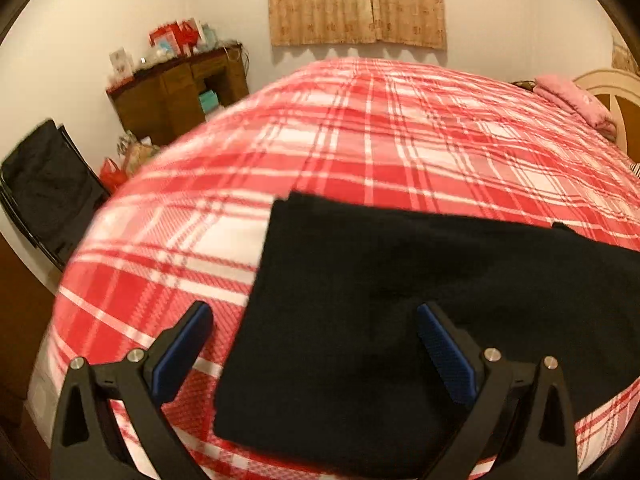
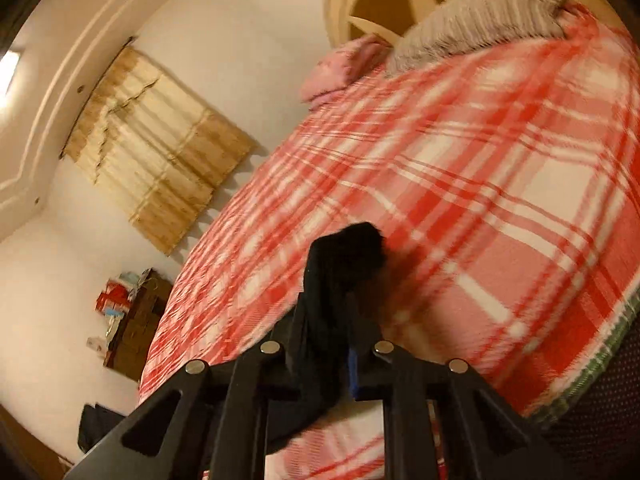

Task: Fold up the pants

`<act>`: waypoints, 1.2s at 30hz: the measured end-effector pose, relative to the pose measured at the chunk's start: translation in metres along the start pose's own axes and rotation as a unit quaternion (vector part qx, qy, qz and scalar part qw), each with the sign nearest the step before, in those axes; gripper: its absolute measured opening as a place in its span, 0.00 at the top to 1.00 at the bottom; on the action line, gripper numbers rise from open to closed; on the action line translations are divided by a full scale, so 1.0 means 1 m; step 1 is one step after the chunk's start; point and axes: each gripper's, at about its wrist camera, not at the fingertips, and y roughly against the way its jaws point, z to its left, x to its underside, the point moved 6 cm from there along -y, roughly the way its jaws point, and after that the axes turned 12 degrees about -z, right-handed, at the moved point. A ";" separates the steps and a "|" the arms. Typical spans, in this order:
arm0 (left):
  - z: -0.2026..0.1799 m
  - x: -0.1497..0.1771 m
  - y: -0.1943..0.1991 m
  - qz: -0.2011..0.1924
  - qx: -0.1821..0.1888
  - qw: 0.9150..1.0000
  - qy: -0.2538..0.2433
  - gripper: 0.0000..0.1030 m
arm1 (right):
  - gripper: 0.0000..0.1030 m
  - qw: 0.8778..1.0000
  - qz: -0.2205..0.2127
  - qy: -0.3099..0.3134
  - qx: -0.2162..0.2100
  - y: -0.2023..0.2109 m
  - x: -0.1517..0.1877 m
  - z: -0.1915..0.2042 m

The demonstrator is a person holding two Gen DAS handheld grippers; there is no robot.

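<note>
Black pants (image 1: 380, 280) lie flat in a folded slab on the red and white plaid bedcover (image 1: 360, 128), near the bed's front edge. My left gripper (image 1: 312, 312) hovers over the pants' left part with its blue pads (image 1: 444, 348) wide apart and nothing gripped; the left finger is over the cover, the right finger over the cloth. In the right wrist view, my right gripper (image 2: 332, 300) is shut on a bunch of the black pants (image 2: 348, 248), which sticks out past the fingertips and hangs down between the fingers above the bedcover (image 2: 500, 180).
A wooden cabinet (image 1: 180, 96) with boxes on top stands by the far wall, and a black chair (image 1: 48, 184) is left of the bed. A pink pillow (image 1: 572, 100) and a grey striped pillow (image 2: 480, 16) lie by the headboard (image 1: 608, 92). Beige curtains (image 1: 356, 4) hang behind.
</note>
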 end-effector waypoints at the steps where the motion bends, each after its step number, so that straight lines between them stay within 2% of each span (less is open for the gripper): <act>1: 0.001 0.002 -0.002 0.000 0.006 1.000 0.011 0.00 | 0.86 1.000 0.001 0.014 -0.009 0.000 -0.001 0.011; 9: 0.001 0.001 -0.001 -0.007 0.015 1.000 0.012 0.00 | 0.86 0.987 0.041 0.112 -0.106 -0.018 0.029 0.119; 16: 0.001 0.002 0.000 -0.011 0.014 1.000 0.011 0.00 | 0.87 0.972 0.097 0.141 -0.158 -0.048 0.079 0.176; 25: 0.000 0.002 0.001 -0.011 0.012 1.000 0.011 0.00 | 0.87 0.953 0.162 0.171 -0.190 -0.077 0.146 0.217; 31: -0.013 -0.007 0.013 -0.026 0.016 0.999 -0.007 0.00 | 0.87 0.932 0.212 0.227 -0.189 -0.093 0.203 0.232; 36: -0.049 -0.022 0.035 -0.049 0.054 0.997 -0.026 0.00 | 0.87 0.921 0.246 0.248 -0.175 -0.105 0.230 0.220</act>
